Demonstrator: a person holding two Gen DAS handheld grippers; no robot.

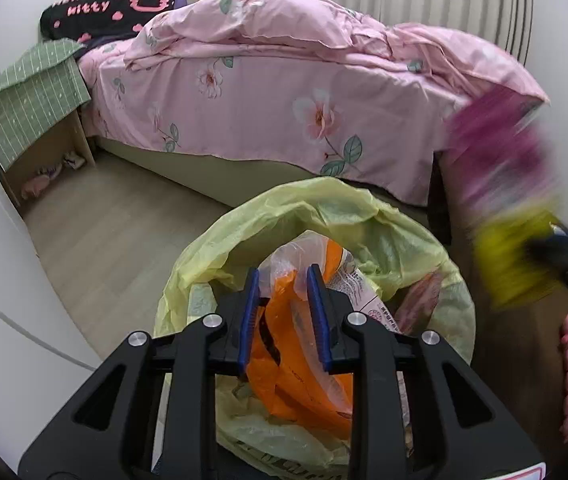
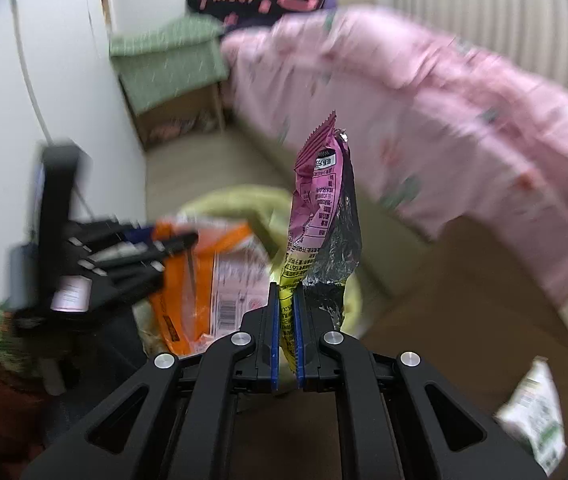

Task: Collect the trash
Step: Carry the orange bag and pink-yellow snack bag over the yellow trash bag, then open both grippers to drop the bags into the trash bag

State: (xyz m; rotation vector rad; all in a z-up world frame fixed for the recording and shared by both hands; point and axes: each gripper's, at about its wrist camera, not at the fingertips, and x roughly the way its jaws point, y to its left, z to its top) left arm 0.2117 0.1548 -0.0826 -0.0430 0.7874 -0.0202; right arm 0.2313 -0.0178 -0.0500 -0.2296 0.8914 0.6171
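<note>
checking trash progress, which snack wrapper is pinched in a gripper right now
The purple-and-yellow wrapper, clamped upright in the right gripper. The orange wrapper sits in the bin; the green-white one lies loose.

Our left wrist view sits close above the bin (image 1: pixel 315 240), looking down into it and across to the bed (image 1: pixel 268 96) behind. Our right wrist view hangs right of the bin (image 2: pixel 244 204), a little farther back, facing the same bed (image 2: pixel 423 92). Both share bin and bed.

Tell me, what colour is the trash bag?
Pale yellow-green trash bag, clearest in the left wrist view.
</note>
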